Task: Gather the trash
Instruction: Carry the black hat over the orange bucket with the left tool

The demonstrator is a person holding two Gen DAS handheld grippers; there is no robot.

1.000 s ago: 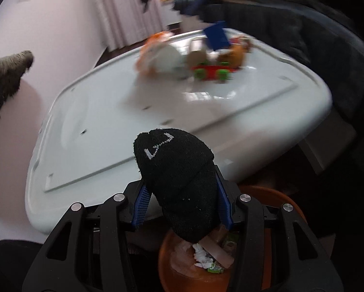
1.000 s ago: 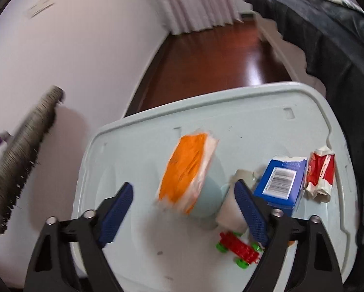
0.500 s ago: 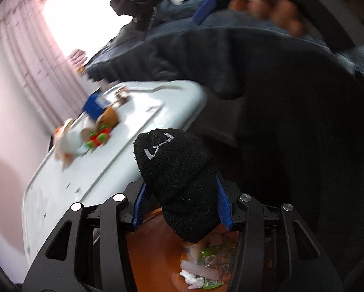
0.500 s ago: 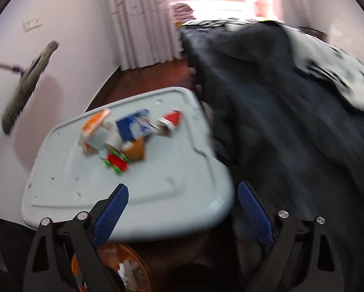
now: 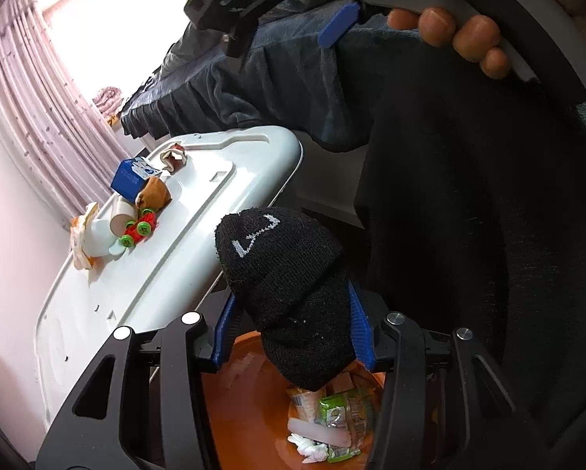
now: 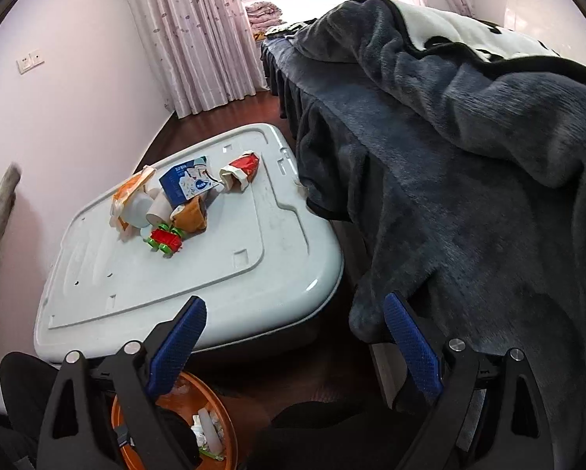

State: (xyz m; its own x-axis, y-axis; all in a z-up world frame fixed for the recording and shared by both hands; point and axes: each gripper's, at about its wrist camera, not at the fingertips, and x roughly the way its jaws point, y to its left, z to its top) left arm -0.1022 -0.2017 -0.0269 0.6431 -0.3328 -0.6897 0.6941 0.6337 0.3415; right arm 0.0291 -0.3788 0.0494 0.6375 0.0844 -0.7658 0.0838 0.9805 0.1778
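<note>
Nearest the left wrist camera, the left gripper (image 5: 291, 333) is clamped on a black sock (image 5: 289, 286), its blue pads pressed against both sides of the fabric. The sock's toe end, with a small white mark, sticks up and forward past the fingertips. Directly beneath it sits the orange bin (image 5: 246, 403), open at the top, with wrappers and crumpled tissue (image 5: 324, 427) lying in its bottom. The sock hangs over the bin's opening and touches none of the trash inside.

The right gripper (image 6: 293, 337) holds nothing, its blue fingers spread wide. Seen from the right wrist, the bin (image 6: 218, 411) lies low at the left, tucked against the near edge of the white container lid (image 6: 199, 270).

The lid's near half is bare, a flat panel bounded by a raised rim and rounded corners. Farther back on it the remaining trash is bunched together: a red and green toy car (image 6: 163, 239), a brown wrapper (image 6: 191, 215), a white cup (image 6: 158, 207), an orange-and-white packet (image 6: 130, 192), a blue carton (image 6: 187, 186) and a red-and-white packet (image 6: 242, 168) closest to the far right corner.

A dark blanket (image 6: 449, 180) drapes over the bed on the right, touching the lid's far right edge and leaving only a narrow strip of floor beside the near corner. Beyond the lid, wooden floor (image 6: 218, 117) runs to pink curtains (image 6: 199, 35) and a bright window.
</note>
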